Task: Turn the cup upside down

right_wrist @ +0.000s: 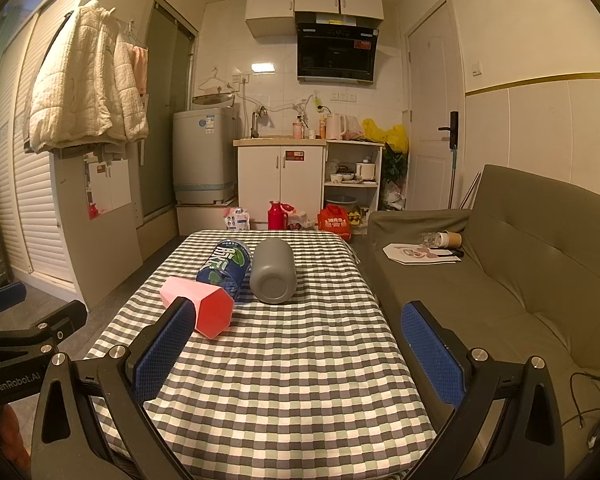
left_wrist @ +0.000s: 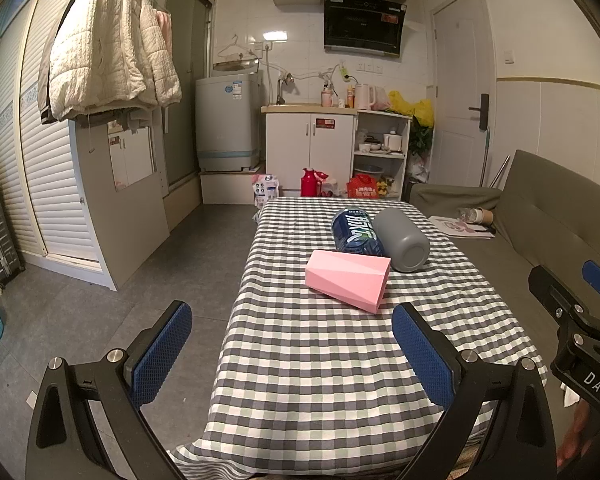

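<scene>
A pink faceted cup (left_wrist: 348, 280) lies on its side on the checked tablecloth (left_wrist: 320, 360), its open mouth turned right; it also shows in the right wrist view (right_wrist: 208, 304). A grey cup (left_wrist: 404, 240) lies on its side behind it, base toward me, also in the right wrist view (right_wrist: 272, 276). A blue printed cup (left_wrist: 354, 232) lies beside them, seen in the right wrist view (right_wrist: 224, 266) too. My left gripper (left_wrist: 292, 356) is open and empty at the near left edge of the table. My right gripper (right_wrist: 300, 354) is open and empty, short of the cups.
A grey sofa (right_wrist: 520, 280) runs along the table's right side, with papers and a paper cup (right_wrist: 452, 239) on it. Floor lies left of the table (left_wrist: 140, 280). Kitchen cabinets (left_wrist: 310, 152) and a washing machine (left_wrist: 228, 124) stand at the back.
</scene>
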`<state>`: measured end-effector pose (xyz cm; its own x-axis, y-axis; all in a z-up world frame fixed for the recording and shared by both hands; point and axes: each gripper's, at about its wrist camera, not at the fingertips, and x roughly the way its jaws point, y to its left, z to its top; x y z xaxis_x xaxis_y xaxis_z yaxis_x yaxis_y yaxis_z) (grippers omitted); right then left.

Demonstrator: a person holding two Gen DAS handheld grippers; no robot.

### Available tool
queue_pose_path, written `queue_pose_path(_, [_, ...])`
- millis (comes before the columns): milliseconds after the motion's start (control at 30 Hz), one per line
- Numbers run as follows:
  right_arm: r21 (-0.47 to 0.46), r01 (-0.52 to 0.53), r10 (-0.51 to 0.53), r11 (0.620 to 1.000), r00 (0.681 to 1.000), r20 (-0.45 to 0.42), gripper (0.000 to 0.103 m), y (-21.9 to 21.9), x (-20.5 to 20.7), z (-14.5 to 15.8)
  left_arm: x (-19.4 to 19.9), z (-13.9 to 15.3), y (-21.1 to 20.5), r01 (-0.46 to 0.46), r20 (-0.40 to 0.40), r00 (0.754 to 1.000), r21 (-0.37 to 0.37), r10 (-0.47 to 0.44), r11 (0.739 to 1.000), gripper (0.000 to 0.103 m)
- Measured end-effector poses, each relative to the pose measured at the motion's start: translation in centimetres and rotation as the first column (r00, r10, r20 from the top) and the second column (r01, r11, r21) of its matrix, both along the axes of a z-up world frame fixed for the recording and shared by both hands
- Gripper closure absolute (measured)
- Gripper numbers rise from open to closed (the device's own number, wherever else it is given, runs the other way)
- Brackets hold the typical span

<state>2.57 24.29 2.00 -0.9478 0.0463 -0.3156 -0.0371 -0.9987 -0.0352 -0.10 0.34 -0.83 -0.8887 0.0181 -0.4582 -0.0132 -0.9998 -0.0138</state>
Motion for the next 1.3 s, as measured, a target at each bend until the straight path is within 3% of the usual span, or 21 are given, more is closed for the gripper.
queue_pose_path(1300, [-0.003,-0.002,0.002,1.0,1.0,0.004,0.0,-0.08,-0.13,-0.04,0.02,0.0,-0.39,0.003,0.004,1.0,0.003,-0.003,1.0,0.0])
